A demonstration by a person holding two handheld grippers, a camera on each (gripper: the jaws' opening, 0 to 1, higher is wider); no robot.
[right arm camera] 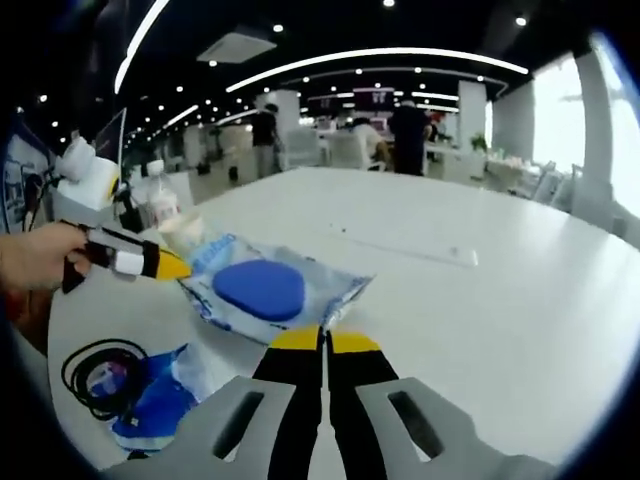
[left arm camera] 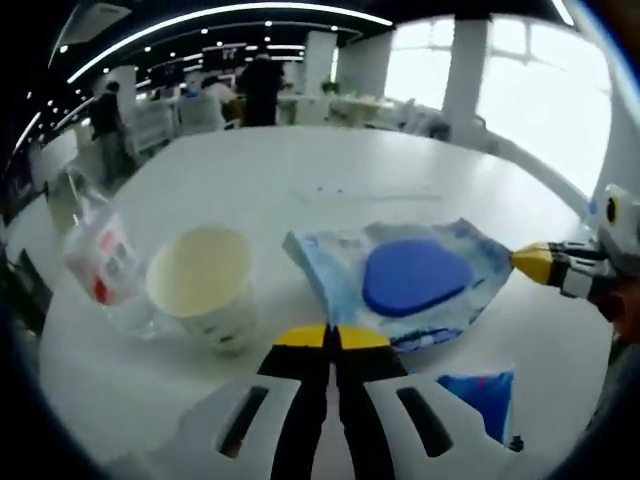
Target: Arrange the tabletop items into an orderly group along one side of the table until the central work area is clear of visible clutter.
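Left gripper view: clear pouch (left arm camera: 405,280) with blue pad lies mid-table beside paper cup (left arm camera: 205,285), light, floppy, slick (judged), best pinched at a corner; left gripper (left arm camera: 331,337) closed, empty; right gripper (right arm camera: 324,341) likewise.

Background's a big open office; we can see long curved light strips (right arm camera: 380,55) overhead plus rows of small spot lights; a square ceiling vent (right arm camera: 237,45) sits far left in the right gripper view; bright windows (left arm camera: 530,90) run along the right side; white pillars (left arm camera: 462,70) stand between them; a few people (left arm camera: 260,90) are standing around far-off desks, too blurry for detail.
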